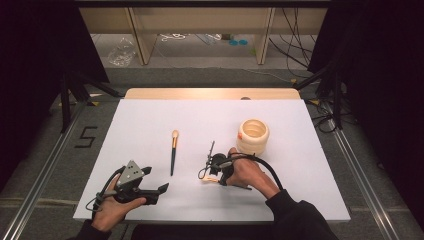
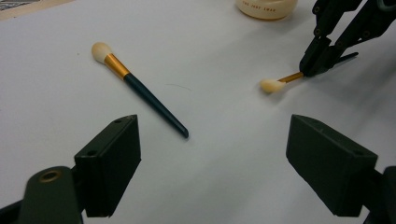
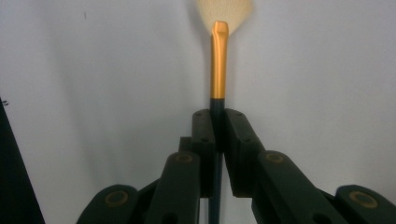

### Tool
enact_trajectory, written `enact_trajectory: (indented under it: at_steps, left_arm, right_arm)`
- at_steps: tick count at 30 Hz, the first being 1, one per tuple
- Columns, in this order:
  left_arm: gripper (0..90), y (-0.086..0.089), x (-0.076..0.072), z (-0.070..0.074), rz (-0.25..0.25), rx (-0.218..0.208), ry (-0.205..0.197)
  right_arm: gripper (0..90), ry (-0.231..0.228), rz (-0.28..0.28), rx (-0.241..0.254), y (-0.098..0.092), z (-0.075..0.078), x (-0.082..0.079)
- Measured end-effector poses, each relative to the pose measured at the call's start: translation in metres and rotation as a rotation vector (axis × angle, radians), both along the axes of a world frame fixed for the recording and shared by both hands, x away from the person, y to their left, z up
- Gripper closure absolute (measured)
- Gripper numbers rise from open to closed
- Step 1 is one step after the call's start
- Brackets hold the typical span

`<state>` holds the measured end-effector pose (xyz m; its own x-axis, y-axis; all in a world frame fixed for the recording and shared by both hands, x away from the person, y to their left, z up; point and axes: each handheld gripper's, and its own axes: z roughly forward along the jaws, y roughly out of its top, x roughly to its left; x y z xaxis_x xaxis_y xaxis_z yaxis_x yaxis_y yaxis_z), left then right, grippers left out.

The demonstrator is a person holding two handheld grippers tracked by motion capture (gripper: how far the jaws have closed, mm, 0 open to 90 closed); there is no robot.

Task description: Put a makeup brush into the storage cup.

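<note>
Gold-banded brush (image 3: 218, 65) sits clamped in the right gripper (image 3: 217, 122), not yet in the cream cup (image 1: 252, 135). A second brush (image 1: 173, 151) lies untouched; the left gripper (image 2: 212, 158) gapes empty.

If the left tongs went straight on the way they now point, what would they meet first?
Probably bare white table: the line between the open left tongs passes between the lying brush and the brush held by the right tongs.
</note>
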<state>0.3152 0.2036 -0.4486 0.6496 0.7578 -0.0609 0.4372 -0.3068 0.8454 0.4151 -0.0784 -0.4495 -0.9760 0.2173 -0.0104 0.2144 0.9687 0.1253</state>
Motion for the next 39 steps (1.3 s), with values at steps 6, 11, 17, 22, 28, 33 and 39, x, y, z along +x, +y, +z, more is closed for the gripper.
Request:
enact_trajectory:
  at_steps: [6, 11, 17, 22, 28, 33, 39]
  left_arm:
    - [17.6, 0.001, 0.000, 0.001, 0.003, 0.004, -0.005]
    - [17.7, 0.001, -0.001, 0.000, 0.006, 0.002, 0.000]
    - [17.7, 0.002, 0.000, 0.001, -0.003, 0.014, -0.012]
    - [17.8, 0.003, 0.000, 0.001, 0.001, 0.011, -0.008]
    - [17.8, 0.003, 0.000, 0.000, 0.010, 0.005, -0.002]
    - [17.8, 0.003, 0.001, 0.001, 0.010, 0.002, -0.002]
    - [17.9, 0.005, 0.001, 0.001, 0.015, 0.013, -0.002]
  right_arm:
    - [83.5, -0.030, 0.006, 0.079, -0.006, 0.014, 0.001]
    - [83.5, -0.059, -0.051, 0.194, -0.017, 0.034, 0.001]
    - [83.5, -0.127, -0.068, 0.303, -0.031, 0.056, 0.003]
    - [83.5, -0.215, -0.099, 0.433, -0.046, 0.071, 0.009]
    - [83.5, -0.225, -0.148, 0.545, -0.060, 0.081, 0.013]
    - [83.5, -0.221, -0.160, 0.568, -0.066, 0.086, 0.013]
    - [83.5, -0.251, -0.197, 0.636, -0.078, 0.094, 0.016]
